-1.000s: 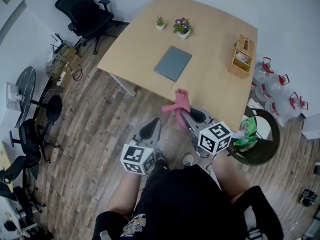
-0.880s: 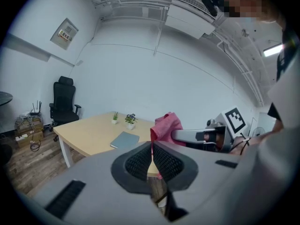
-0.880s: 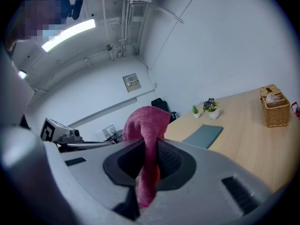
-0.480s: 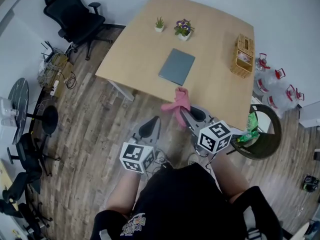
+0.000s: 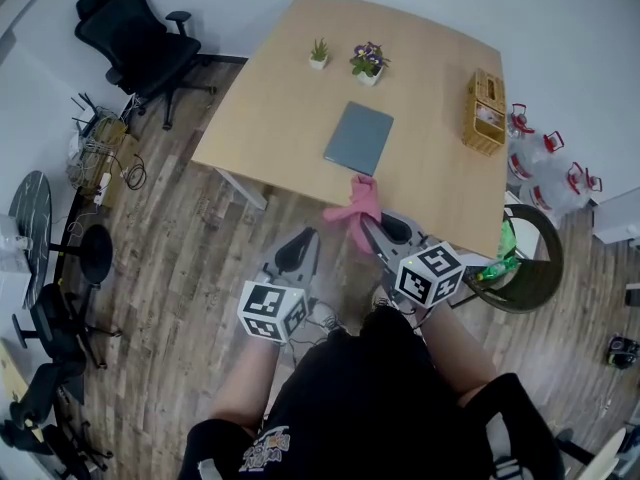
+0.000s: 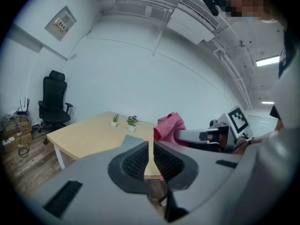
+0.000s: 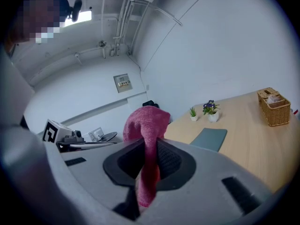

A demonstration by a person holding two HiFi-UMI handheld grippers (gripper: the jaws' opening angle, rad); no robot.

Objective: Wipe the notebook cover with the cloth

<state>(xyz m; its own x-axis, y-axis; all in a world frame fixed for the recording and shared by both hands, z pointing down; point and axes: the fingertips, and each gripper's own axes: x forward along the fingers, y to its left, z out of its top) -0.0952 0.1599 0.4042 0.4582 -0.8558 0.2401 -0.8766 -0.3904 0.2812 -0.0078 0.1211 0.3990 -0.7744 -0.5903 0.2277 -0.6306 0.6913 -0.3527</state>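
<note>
The right claw grips the pink cloth; the left claw is closed, empty. The notebook lies on the table straight ahead of the cloth — near, not touching — with its long axis running away from the person. The right claw is nearer.

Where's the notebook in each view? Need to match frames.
Head view: notebook lies flat in the upper centre, mid-way across the table.
Left gripper view: notebook is a grey sliver just left of picture centre.
Right gripper view: notebook sits right of centre, to the right of the pink cloth.
Shared landmark: the purple-flowered pot stands just beyond the notebook in all three.
</note>
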